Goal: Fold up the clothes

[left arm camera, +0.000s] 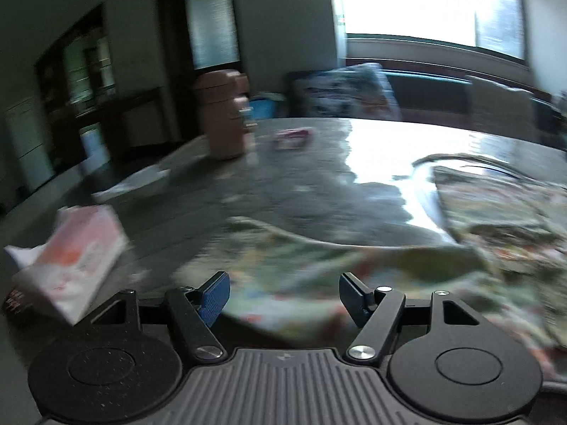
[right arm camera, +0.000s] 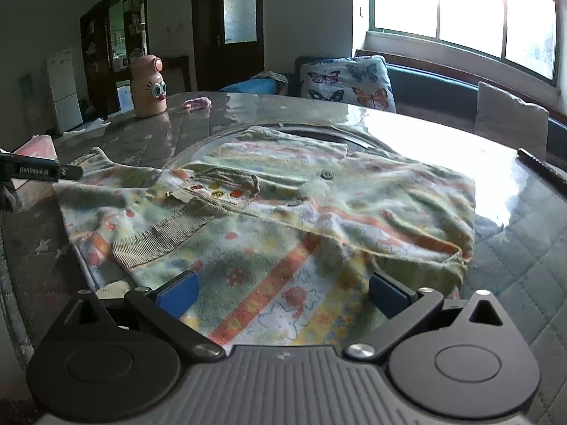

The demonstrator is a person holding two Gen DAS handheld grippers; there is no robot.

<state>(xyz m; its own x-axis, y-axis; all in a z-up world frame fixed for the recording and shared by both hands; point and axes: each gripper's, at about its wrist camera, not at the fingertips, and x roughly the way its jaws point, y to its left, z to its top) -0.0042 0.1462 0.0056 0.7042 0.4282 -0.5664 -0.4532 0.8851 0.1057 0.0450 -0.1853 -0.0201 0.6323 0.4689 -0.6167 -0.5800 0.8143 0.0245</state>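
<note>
A dim room with a bright window (right arm camera: 460, 14) along the far right wall surrounds a glossy, dark table (right arm camera: 170, 134) whose top mirrors the daylight. Behind the table runs a bench (right arm camera: 432, 88) carrying a butterfly cushion (right arm camera: 349, 79), and a dark door (right arm camera: 232, 21) with a frosted pane stands in the far wall. On the table lies the garment (right arm camera: 269, 212), a pastel, patterned cardigan with orange bands, spread across most of the near half; its long axis runs roughly left to right in the right wrist view, with the buttoned front and a ribbed cuff (right arm camera: 159, 241) turned up and one side folded over the body. A sleeve reaches toward the left edge, near the left gripper's black tip visible there. Farther left sit a tissue pack (left arm camera: 74, 258), a pink bottle (right arm camera: 149, 86) with cartoon eyes, and a small pink scrap (right arm camera: 198, 103) (too small to identify). The right gripper (right arm camera: 283, 295) hovers low over the garment's near hem, its blue pads spread wide apart with cloth showing between them but nothing pinched. The left gripper (left arm camera: 283, 295) is likewise spread wide above the garment's left part; that view is heavily blurred, so whether its pads touch the fabric cannot be told.
</note>
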